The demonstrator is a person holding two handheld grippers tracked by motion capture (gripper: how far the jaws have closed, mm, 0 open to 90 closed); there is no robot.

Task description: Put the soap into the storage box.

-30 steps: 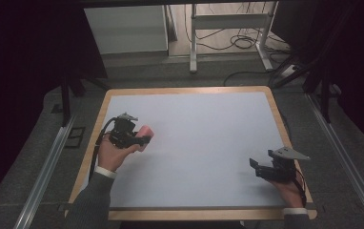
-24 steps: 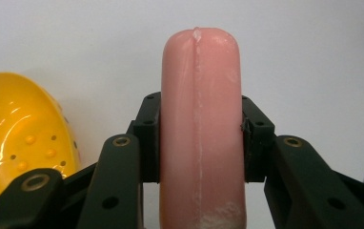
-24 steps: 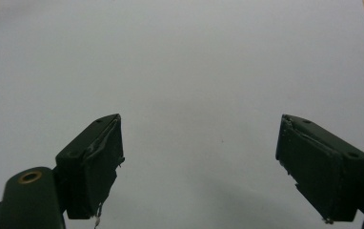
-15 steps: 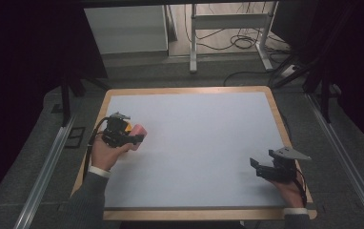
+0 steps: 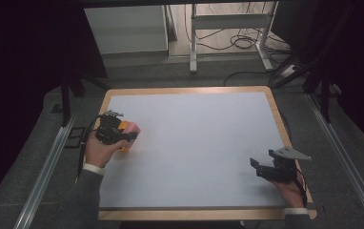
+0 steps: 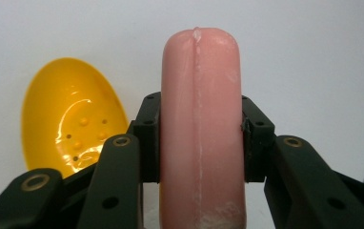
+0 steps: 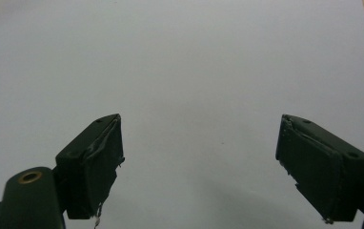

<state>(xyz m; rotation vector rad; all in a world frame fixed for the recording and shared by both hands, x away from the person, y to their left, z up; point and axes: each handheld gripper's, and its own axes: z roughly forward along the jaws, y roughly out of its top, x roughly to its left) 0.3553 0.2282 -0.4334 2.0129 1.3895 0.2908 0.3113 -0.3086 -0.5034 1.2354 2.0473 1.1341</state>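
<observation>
I carry the pink bar toward the left edge of the counter.
My left gripper [image 5: 128,135] has moved left since a second ago, clamping the pink bar [image 6: 201,129] above the counter [image 5: 194,143], a yellow bowl [image 6: 70,119] beside it; my right gripper [image 7: 199,162] waits wide.

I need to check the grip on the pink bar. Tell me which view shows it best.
The left gripper view: the pink bar stands upright, close up, clamped between the left tool's pads, a yellow dish behind it. The high view gives a small pink patch at that tool.
</observation>
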